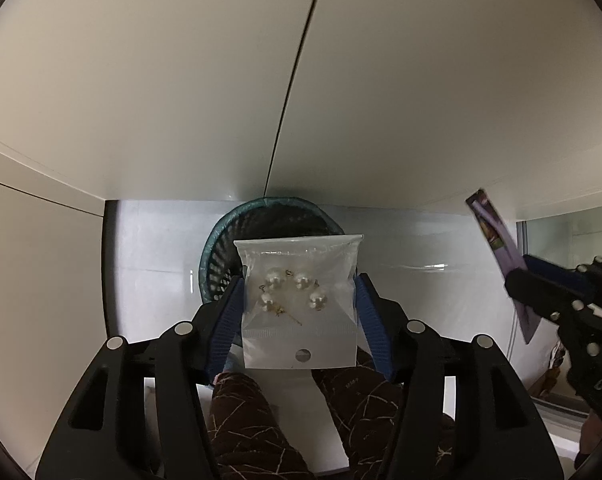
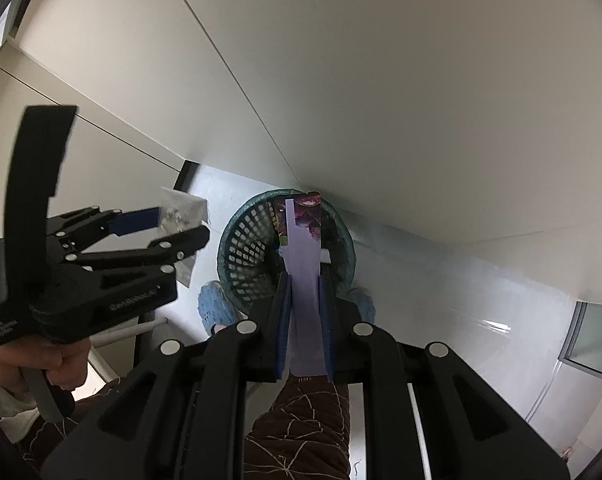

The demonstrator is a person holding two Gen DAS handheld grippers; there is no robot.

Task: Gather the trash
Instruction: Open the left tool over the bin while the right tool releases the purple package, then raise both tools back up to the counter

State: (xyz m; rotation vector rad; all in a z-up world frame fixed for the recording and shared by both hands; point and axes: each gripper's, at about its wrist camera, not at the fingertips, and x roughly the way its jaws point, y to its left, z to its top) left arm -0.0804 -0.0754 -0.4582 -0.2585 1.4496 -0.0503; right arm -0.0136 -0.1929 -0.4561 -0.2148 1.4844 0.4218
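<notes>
Brown quilted trousers (image 1: 245, 420) nearest, above pale glossy floor tiles (image 1: 153, 260). Clear bag of pearl earrings (image 1: 301, 320) between the left gripper (image 1: 299, 280) pads over the teal mesh basket (image 1: 217, 236), pressed or freed impossible to tell; right gripper (image 2: 304, 276) clamped on a purple packet (image 2: 303, 300) above that basket. Beyond, plain white panels (image 1: 181, 100) with one dark seam.
</notes>
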